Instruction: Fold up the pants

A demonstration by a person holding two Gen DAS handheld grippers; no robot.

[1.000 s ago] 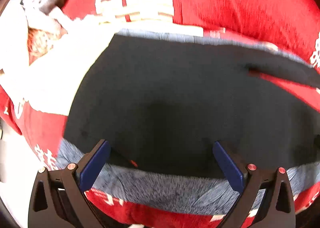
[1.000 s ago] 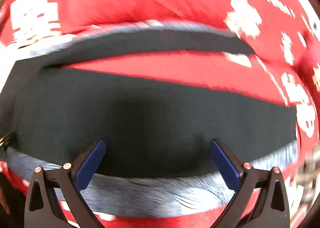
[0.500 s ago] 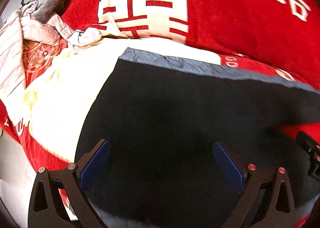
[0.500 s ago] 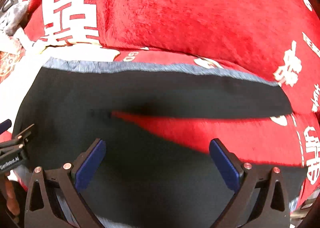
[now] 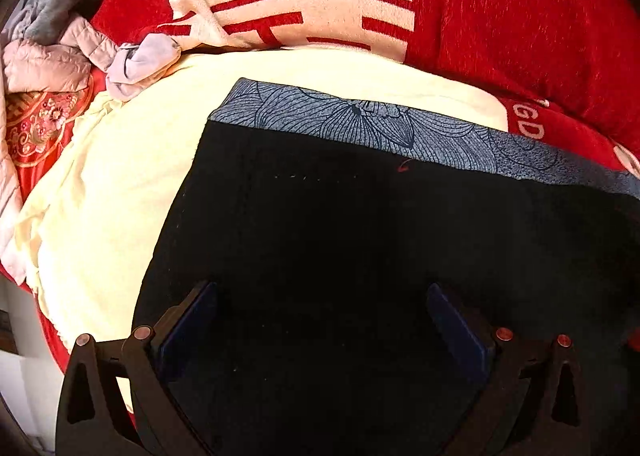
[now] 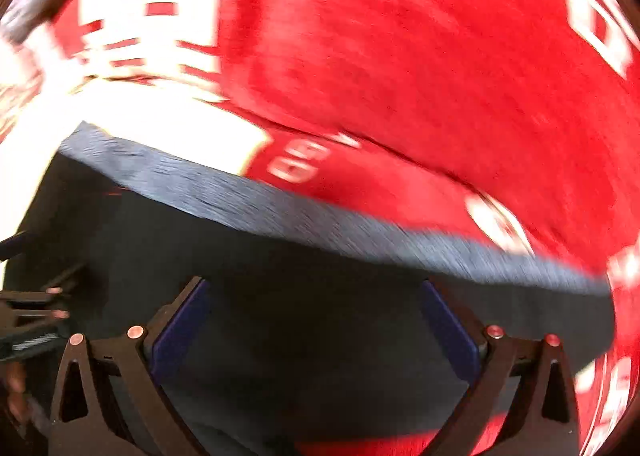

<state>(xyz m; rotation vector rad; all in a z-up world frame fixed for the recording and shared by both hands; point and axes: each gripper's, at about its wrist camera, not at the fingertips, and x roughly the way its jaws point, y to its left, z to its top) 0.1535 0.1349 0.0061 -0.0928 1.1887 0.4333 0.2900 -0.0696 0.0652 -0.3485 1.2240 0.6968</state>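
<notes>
Red blanket [image 5: 500, 16] bears pants [image 5: 340, 236] beneath both spread tools [image 5: 320, 320] [image 6: 316, 316].

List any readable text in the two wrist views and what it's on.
"GD": pale letters, start cut off, on the red blanket's border strip by the pants; seen blurred in the right view.
Large cream-and-red character on the blanket: cropped, unreadable.
Other white marks in the right view: motion-blurred.
Nothing on either gripper.

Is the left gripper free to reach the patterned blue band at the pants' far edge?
Probably yes: the left gripper is open, and only flat black pants lie between it and the blue band.
</notes>
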